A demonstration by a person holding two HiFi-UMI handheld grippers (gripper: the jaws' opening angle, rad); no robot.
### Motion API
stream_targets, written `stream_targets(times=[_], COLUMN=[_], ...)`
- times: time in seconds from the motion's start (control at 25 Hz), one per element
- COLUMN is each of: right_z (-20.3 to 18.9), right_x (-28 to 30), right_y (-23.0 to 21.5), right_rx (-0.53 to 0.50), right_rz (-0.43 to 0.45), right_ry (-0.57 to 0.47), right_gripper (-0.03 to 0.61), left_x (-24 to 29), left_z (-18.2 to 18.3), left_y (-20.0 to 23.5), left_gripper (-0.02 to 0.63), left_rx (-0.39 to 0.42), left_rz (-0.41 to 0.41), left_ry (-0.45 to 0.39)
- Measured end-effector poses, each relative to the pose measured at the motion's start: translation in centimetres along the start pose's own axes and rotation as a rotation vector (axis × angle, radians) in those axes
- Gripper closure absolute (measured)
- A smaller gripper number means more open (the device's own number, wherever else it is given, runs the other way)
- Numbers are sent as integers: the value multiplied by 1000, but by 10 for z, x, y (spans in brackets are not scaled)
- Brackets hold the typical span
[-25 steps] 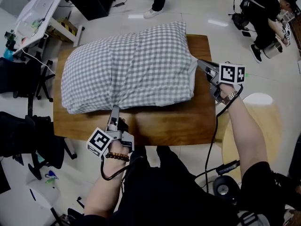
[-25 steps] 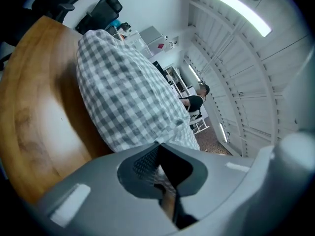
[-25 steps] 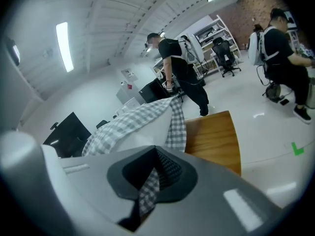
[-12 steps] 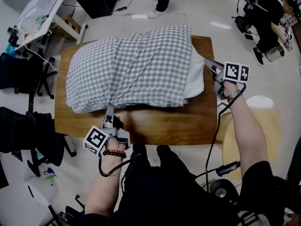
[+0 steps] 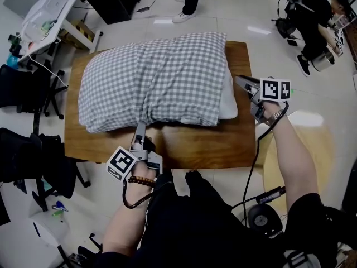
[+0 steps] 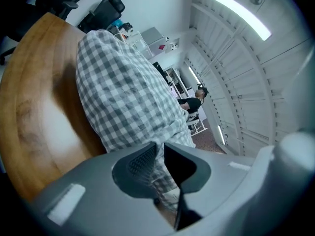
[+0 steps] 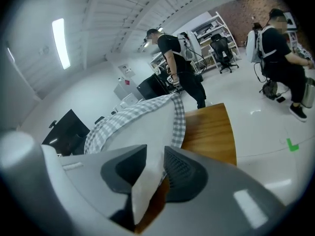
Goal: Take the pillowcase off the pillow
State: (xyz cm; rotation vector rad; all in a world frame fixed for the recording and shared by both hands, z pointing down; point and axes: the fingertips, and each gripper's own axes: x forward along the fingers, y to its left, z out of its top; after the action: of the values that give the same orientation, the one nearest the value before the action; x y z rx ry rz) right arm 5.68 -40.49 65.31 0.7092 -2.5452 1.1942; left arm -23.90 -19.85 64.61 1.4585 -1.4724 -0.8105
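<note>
Only its own view shows the left gripper (image 5: 140, 127) with jaws just eased apart, checked cloth slack between them. The grey-and-white checked pillowcase (image 5: 150, 80) lies lengthwise left-to-right on the brown wooden table (image 5: 195, 147). Its mouth faces right, baring the white pillow (image 5: 230, 102), whose corner sits between the just-parted jaws of the right gripper (image 5: 237, 81).

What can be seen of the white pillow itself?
The pillow is white, soft and plump. Most of it is hidden in the checked pillowcase; only its right end sticks out, lying on the wooden table. One white corner stands between the jaws of the right gripper, which have just been opening.
</note>
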Motion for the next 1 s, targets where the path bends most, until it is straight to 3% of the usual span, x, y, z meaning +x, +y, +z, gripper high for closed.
stream_targets(times=[0.24, 0.4, 0.56, 0.92, 1.0], right_z=[-23, -43, -62, -93, -99], right_x=[-22, -39, -50, -26, -18], right_y=[37, 55, 64, 75, 75], right_rx=[-78, -199, -331, -595, -642], right_rz=[48, 42, 19, -37, -45], right_ry=[49, 113, 160, 269, 296], right_gripper=[418, 396, 394, 385, 385], left_x=[-2, 5, 14, 39, 43], left_z=[-36, -64, -86, -91, -89], left_y=[-21, -28, -26, -5, 0], left_gripper=[426, 370, 354, 354, 381], left_rx=[-5, -21, -31, -57, -70], left_rz=[-49, -61, -44, 1, 17], left_ry=[76, 132, 159, 165, 157])
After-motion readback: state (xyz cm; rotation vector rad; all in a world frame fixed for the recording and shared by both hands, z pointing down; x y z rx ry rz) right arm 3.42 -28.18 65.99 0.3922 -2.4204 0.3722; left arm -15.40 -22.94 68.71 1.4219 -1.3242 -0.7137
